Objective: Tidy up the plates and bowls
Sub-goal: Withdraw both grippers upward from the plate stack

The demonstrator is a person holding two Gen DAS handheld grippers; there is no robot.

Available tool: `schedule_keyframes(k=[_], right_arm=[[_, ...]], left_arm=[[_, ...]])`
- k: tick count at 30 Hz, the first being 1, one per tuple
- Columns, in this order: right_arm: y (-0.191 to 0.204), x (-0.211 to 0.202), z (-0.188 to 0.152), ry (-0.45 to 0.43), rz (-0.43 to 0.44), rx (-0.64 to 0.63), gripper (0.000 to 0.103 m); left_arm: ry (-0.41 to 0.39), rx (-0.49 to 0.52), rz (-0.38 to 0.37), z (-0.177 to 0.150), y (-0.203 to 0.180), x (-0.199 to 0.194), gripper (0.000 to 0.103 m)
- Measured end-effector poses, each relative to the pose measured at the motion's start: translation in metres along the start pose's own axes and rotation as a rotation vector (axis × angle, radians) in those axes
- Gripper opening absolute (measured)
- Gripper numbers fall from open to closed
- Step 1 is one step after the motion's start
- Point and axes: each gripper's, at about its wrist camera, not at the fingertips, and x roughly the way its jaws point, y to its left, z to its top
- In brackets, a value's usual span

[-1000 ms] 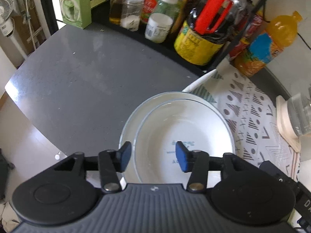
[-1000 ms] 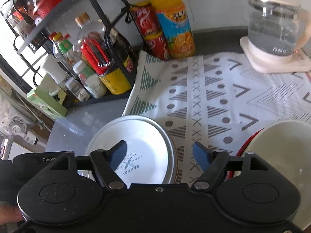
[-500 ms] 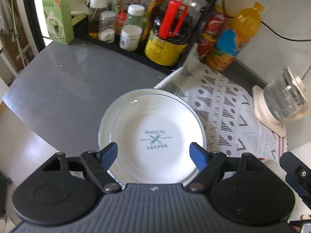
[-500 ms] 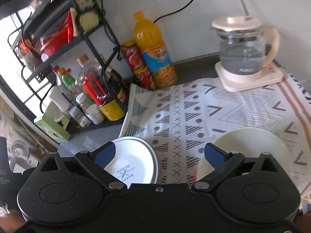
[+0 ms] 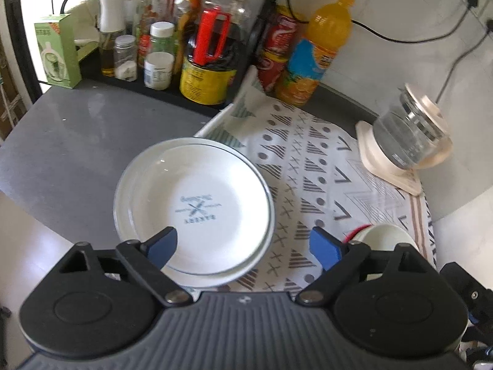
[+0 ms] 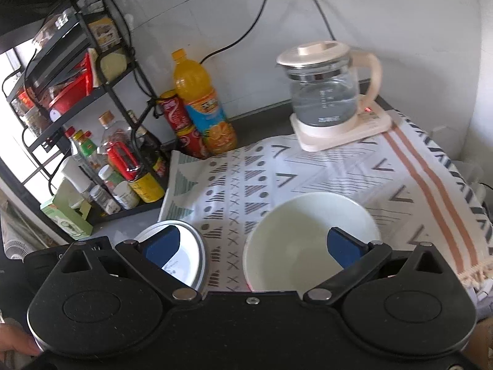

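White plates (image 5: 197, 206) sit in a stack of two, one inside the other, w/ blue words & a cross mark in the middle of the top one. They lie half on the grey counter (image 5: 77, 141) & half on the edge of the patterned cloth (image 5: 311, 169). From the right cam the plates show only partly, behind the tool.

White bowl (image 6: 308, 240) sits on the cloth, to the right of the plates & apart from them. A thin red edge peeks out under it, maybe a 2nd bowl, can't tell for sure.

Left gripper (image 5: 243, 243) hangs above the near edge of the plates. Its jaws are spread wide & opening more. Nothing is pinched; the blue pads (image 5: 161, 243) touch nothing.

Right gripper (image 6: 251, 243) hangs above the bowl & the gap next to the plates. Jaws spread very wide, opening too, w/ nothing pinched.

Further back on the cloth stands a glass kettle (image 6: 326, 92) on its cream base. An orange drink bottle (image 6: 200, 104) & red cans (image 6: 178, 123) stand by the wall. On the left is a black rack (image 6: 77, 92) w/ sauce bottles & jars. A green box (image 5: 57, 51) stands at the counter's far left. A bit of a hand (image 6: 15, 343) shows at the bottom left of the right cam.
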Motion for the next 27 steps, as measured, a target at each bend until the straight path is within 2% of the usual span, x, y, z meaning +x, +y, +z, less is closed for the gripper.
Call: schedule_keyframes(k=[9, 15, 23, 27], right_arm=[[-0.036, -0.013, -0.013, -0.009, -0.06, 0.071, 0.103], [-0.055, -0.01, -0.016, 0.011, -0.106, 0.09, 0.102], [-0.082, 0.006, -0.019, 0.055, -0.128, 0.144, 0.101], [-0.097, 0.022, -0.022, 0.097, -0.132, 0.198, 0.096]], left_arm=[[0.047, 0.072, -0.035, -0.015, -0.032, 0.006, 0.092], [0.079, 0.08, -0.081, -0.015, -0.051, 0.013, 0.092], [0.125, 0.101, -0.1, -0.017, -0.071, 0.036, 0.092], [0.172, 0.085, -0.109, -0.018, -0.074, 0.052, 0.09]])
